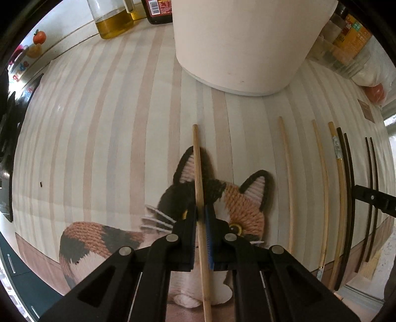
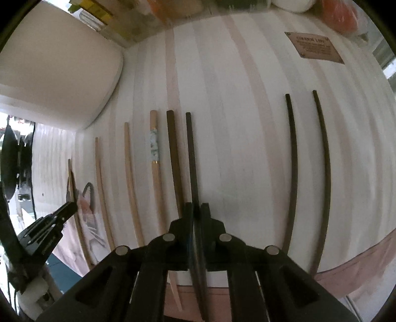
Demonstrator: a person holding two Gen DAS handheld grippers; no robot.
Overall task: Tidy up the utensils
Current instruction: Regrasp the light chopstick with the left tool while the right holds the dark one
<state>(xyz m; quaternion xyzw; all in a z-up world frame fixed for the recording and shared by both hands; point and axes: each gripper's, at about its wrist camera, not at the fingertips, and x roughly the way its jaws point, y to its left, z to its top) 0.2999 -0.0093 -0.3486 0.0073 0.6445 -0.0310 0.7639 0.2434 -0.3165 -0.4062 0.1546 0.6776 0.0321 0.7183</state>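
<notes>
My left gripper point(image 1: 201, 210) is shut on a light wooden chopstick point(image 1: 198, 168) that lies across a knitted cat mat point(image 1: 245, 198). To its right on the striped cloth lie more wooden chopsticks point(image 1: 288, 173), one with a patterned band point(image 1: 337, 148), then dark ones point(image 1: 346, 173). My right gripper point(image 2: 195, 210) is shut on a dark chopstick point(image 2: 191, 153), which runs away from the jaws over the cloth. Left of it lie another dark chopstick point(image 2: 174, 158), the banded one point(image 2: 154, 148) and pale wooden ones point(image 2: 130, 168). Two dark chopsticks point(image 2: 293, 161) lie apart on the right.
A big white pot point(image 1: 247, 44) stands at the back of the cloth, with oil and sauce bottles point(image 1: 113, 19) behind it. A brown label point(image 2: 314, 48) is sewn at the cloth's far right. The cloth's front edge point(image 2: 351, 260) is close to my right gripper. The left gripper's tip point(image 2: 66, 208) shows in the right wrist view.
</notes>
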